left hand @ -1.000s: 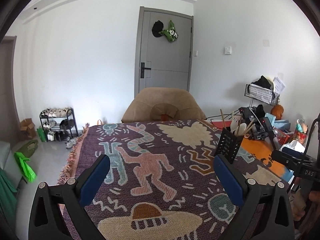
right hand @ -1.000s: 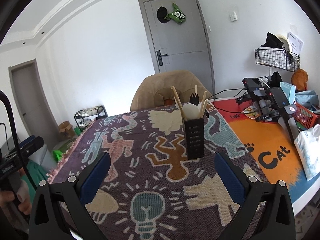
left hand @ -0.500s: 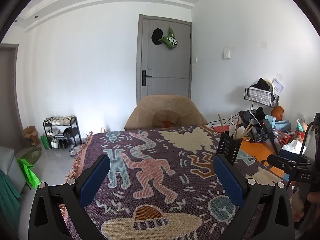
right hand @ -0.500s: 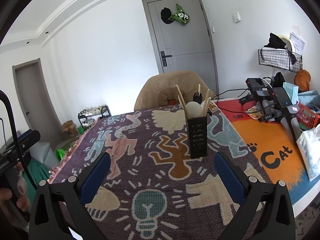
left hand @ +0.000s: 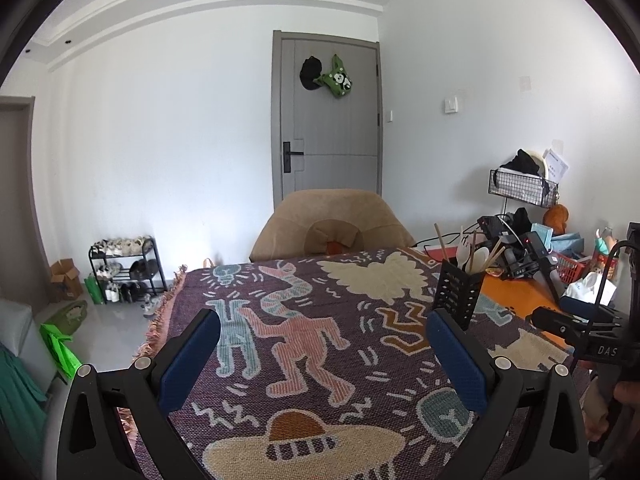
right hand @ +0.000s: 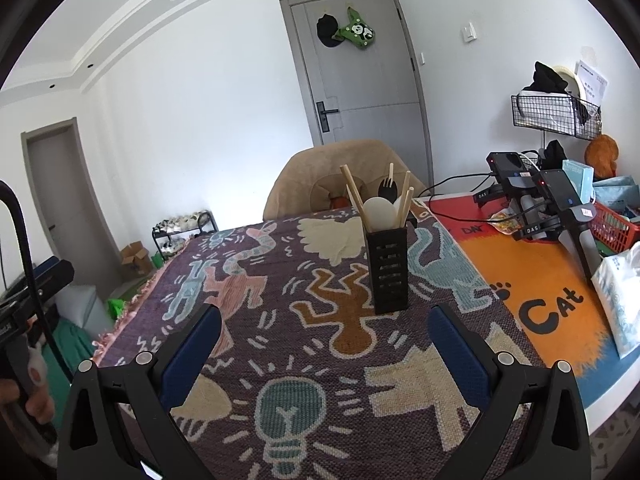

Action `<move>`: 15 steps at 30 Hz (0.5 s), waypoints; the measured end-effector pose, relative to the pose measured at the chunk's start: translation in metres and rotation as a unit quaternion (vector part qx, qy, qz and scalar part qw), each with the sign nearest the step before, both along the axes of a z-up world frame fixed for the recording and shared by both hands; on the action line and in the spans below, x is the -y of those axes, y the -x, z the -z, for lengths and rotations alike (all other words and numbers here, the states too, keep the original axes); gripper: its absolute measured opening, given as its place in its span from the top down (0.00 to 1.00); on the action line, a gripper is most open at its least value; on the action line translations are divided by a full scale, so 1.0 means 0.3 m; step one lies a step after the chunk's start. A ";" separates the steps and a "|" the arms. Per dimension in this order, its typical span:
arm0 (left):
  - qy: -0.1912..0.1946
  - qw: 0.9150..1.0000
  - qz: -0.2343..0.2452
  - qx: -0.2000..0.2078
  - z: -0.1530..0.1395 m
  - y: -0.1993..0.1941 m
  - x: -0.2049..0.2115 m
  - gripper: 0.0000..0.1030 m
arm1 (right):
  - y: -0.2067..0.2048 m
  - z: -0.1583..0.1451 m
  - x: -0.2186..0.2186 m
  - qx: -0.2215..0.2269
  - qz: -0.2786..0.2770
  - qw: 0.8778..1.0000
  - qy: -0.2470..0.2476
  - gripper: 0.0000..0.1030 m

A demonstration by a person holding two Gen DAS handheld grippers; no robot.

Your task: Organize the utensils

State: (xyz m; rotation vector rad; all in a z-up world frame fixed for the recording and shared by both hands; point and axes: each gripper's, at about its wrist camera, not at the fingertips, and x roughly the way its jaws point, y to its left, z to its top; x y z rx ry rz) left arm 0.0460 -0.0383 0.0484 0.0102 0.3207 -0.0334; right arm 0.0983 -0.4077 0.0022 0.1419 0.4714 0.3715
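1. My left gripper [left hand: 322, 330] hovers over the patterned blanket [left hand: 304, 336], its blue pads spread wide with nothing between them.
2. My right gripper [right hand: 324, 332] is likewise spread wide and holds nothing; it hangs over the near part of the blanket [right hand: 320, 360].
3. The black slotted utensil holder [right hand: 387, 270] stands upright on the blanket, beyond my right gripper and a little nearer its right finger than its left.
4. Inside the holder stand wooden chopsticks [right hand: 354, 196], a pale round spoon [right hand: 379, 213] and a black fork [right hand: 387, 189], all poking above the rim.
5. From my left gripper, the holder [left hand: 458, 294] sits just behind the tip of the right finger, with the chopsticks [left hand: 442, 242] and a white spoon [left hand: 480, 258] visible in it.
6. To the right of the holder lies an orange mat [right hand: 532, 276] lettered "Cat".
7. Beyond the holder, at the far edge of the blanket, stands a tan chair [right hand: 344, 176].
8. Farther right of the holder, on the orange mat, rest spare black devices [right hand: 532, 200] with cables.
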 end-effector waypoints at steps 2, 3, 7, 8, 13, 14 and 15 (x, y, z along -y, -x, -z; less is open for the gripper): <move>0.001 1.000 -0.002 0.002 -0.001 0.002 -0.001 0.00 | 0.000 0.000 0.002 0.002 0.001 1.000 -0.002 0.00; 0.001 1.000 -0.003 0.004 -0.002 0.004 -0.001 0.00 | 0.000 0.002 0.000 0.001 0.000 1.000 -0.002 0.00; 0.003 1.000 -0.005 0.008 -0.007 0.008 -0.004 0.00 | 0.003 -0.002 0.001 0.004 -0.001 1.000 -0.001 0.00; 0.003 1.000 -0.006 0.009 -0.007 0.009 -0.004 0.00 | 0.005 -0.004 0.001 0.006 -0.002 1.000 -0.001 0.00; 0.002 1.000 -0.008 0.008 -0.008 0.009 -0.005 0.00 | 0.011 -0.013 0.003 0.010 -0.002 1.000 0.000 0.00; 0.002 1.000 -0.008 0.008 -0.008 0.009 -0.006 0.00 | 0.012 -0.014 0.003 0.011 -0.002 1.000 -0.001 0.00; 0.002 1.000 -0.008 0.008 -0.008 0.010 -0.007 0.00 | 0.014 -0.015 0.004 0.011 -0.002 1.000 -0.001 0.00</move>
